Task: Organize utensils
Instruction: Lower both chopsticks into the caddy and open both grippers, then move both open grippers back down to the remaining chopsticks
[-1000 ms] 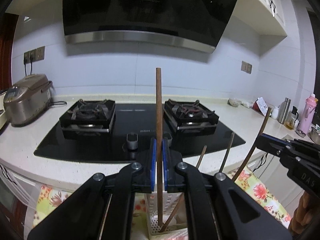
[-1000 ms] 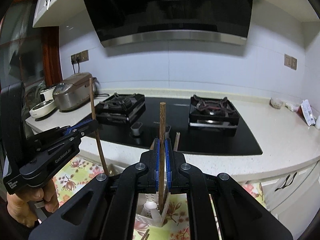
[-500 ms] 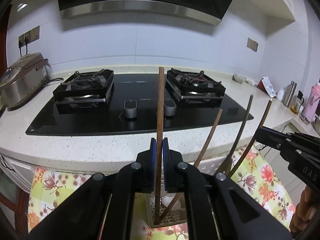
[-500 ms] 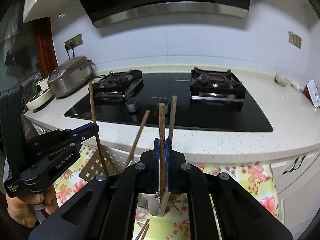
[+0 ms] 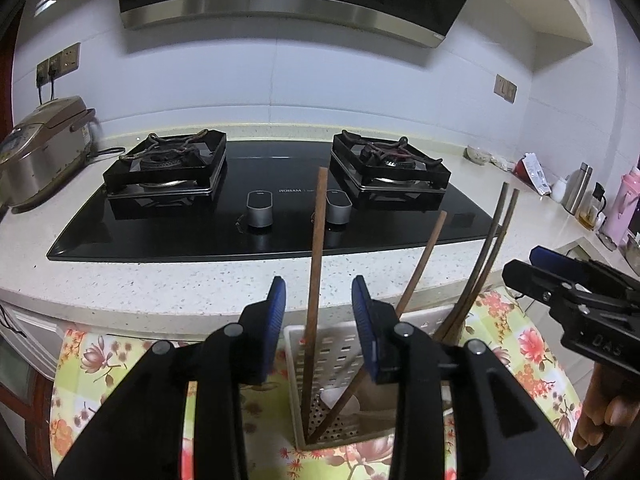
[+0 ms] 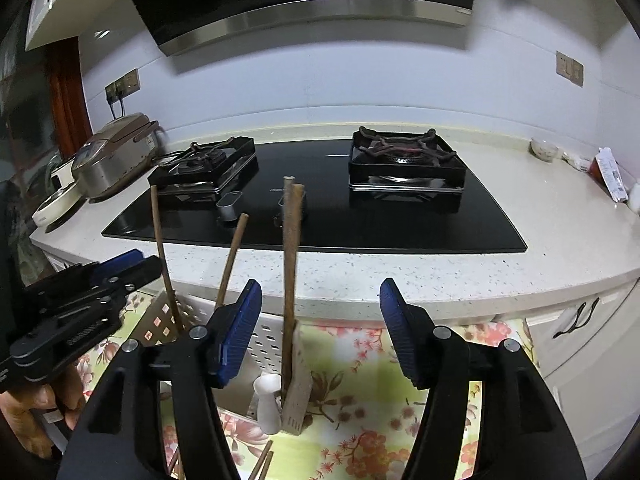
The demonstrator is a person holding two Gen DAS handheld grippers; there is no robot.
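Four brown chopsticks [image 5: 313,280] standing in white slotted holder [image 5: 340,354] on floral cloth [image 5: 104,364]. Left gripper [image 5: 319,312] jaws spread, chopstick loose between. Right gripper [image 6: 320,320] wide apart too, gripping nothing. Stove [image 5: 276,204] behind.

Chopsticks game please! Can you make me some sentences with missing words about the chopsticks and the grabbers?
1. The left gripper has its jaws ____.
2. The chopsticks stand inside a white ____.
3. Both grippers hold ____; the right gripper grips no chopstick.
4. Behind the holder sits a black ____ with two burners.

Missing words: open; holder; nothing; stove
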